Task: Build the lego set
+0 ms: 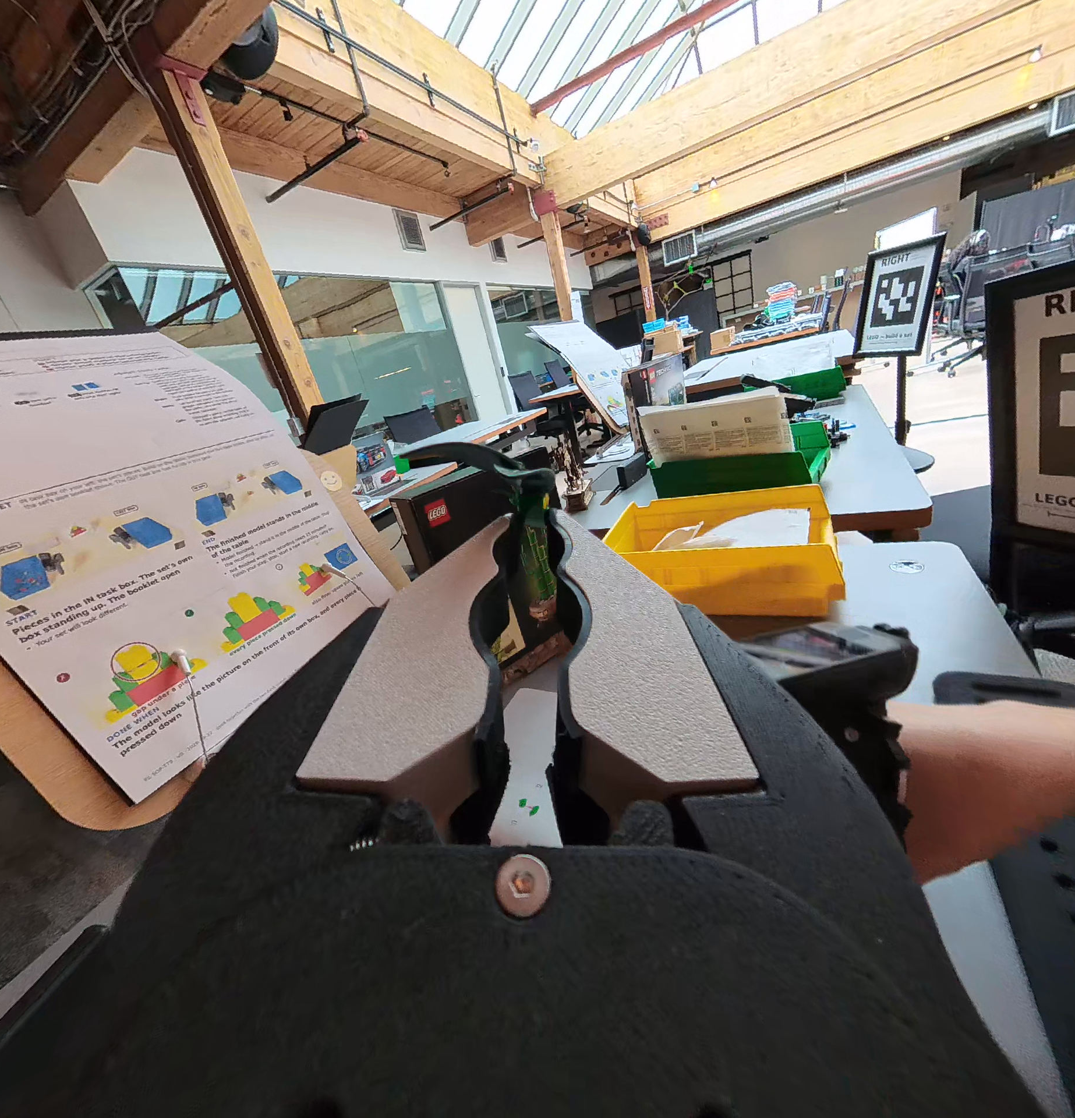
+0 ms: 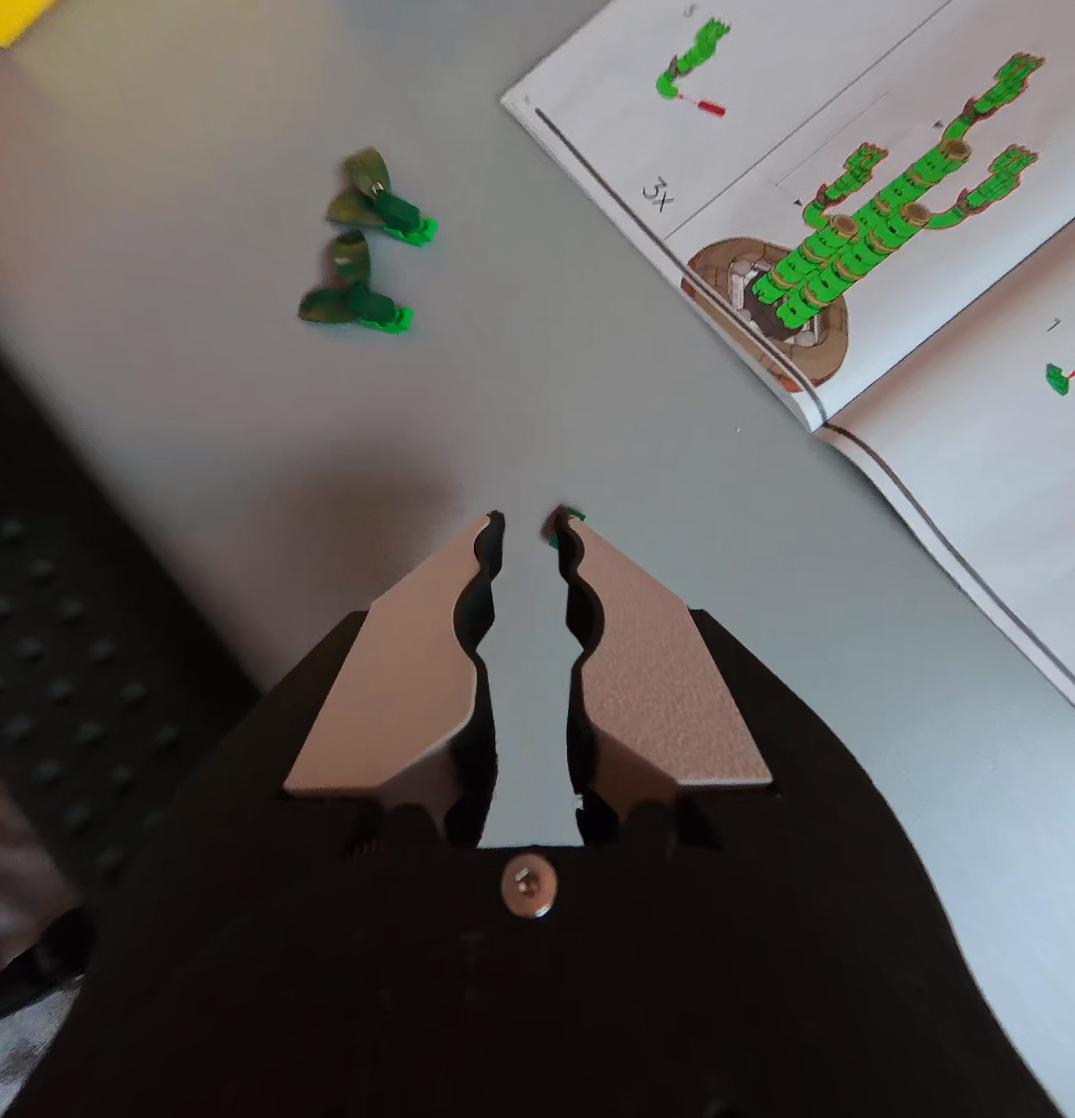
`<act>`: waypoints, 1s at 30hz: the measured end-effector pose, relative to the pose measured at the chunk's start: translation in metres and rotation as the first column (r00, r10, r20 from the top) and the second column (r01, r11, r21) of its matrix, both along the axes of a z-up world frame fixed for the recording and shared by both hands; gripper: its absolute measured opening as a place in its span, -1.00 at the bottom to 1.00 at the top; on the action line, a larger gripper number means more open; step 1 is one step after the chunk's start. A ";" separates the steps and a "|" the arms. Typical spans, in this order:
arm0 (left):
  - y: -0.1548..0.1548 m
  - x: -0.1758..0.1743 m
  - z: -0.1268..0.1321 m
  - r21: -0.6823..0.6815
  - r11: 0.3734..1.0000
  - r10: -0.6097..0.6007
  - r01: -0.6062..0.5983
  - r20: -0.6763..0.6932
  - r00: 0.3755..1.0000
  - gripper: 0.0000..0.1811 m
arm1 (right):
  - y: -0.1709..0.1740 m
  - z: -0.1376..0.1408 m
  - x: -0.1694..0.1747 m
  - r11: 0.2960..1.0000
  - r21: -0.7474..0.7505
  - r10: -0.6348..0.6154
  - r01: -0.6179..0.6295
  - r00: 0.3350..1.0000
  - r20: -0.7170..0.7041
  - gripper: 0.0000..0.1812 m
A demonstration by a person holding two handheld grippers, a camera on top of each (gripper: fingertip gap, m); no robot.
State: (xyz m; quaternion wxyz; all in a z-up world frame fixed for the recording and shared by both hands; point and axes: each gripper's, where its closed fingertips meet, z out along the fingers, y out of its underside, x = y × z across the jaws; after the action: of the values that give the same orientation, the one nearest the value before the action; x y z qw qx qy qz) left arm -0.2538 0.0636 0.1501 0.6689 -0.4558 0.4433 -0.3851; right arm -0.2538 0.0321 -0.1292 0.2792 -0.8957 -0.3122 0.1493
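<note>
In the left wrist view my left gripper [image 1: 532, 517] is shut on a dark green leaf piece [image 1: 499, 463] that sticks up from the tips. The set's box [image 1: 526, 629], with a green plant picture, shows through the gap behind. In the right wrist view my right gripper [image 2: 529, 517] points down at the grey table [image 2: 583, 363], jaws a little apart with nothing between them. A small green piece [image 2: 574, 516] shows at the right fingertip; whether it is touching is unclear. Two green leaf assemblies [image 2: 384, 205] [image 2: 356, 296] lie ahead to the left. The open instruction booklet [image 2: 886, 254] lies to the right.
A yellow bin [image 1: 728, 568] with paper in it stands ahead on the right. A task sheet on a wooden board [image 1: 130, 544] leans at the left. A black Lego box [image 1: 456, 514] and a framed marker sign [image 1: 1043, 423] stand behind. A person's arm [image 1: 983, 786] and the other gripper [image 1: 825, 665] are at the right. Some 30 cm of space lies between my two pairs of fingers.
</note>
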 end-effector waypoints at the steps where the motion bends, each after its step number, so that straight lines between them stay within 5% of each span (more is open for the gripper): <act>1: -0.001 0.000 0.001 0.000 1.000 -0.002 0.002 0.000 1.000 -0.94 | 0.000 -0.007 -0.002 1.000 -0.003 -0.002 0.002 1.000 0.028 -0.79; 8: -0.006 -0.002 0.007 -0.017 0.999 -0.037 0.037 0.022 0.999 -0.93 | 0.007 -0.025 0.009 0.998 0.036 -0.053 0.048 0.985 0.165 -0.81; 25: -0.009 0.013 -0.007 -0.015 0.998 -0.060 0.060 -0.050 0.997 -0.93 | 0.002 -0.031 0.010 1.000 -0.025 -0.001 0.003 0.996 0.092 -0.93; 28: -0.007 0.012 -0.009 -0.010 0.999 -0.050 0.050 -0.061 0.997 -0.93 | 0.007 -0.011 0.034 1.000 -0.003 -0.025 0.025 0.999 0.028 -0.94; 30: -0.006 0.010 -0.009 -0.008 0.999 -0.046 0.045 -0.064 0.997 -0.94 | 0.020 0.007 0.079 0.991 0.027 -0.131 0.132 0.991 -0.011 -0.94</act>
State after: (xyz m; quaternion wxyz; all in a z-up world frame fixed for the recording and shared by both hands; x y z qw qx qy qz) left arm -0.2435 0.0578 0.1407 0.6438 -0.4600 0.4736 -0.3868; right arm -0.1744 0.0519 -0.1223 0.3021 -0.9098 -0.2532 0.1301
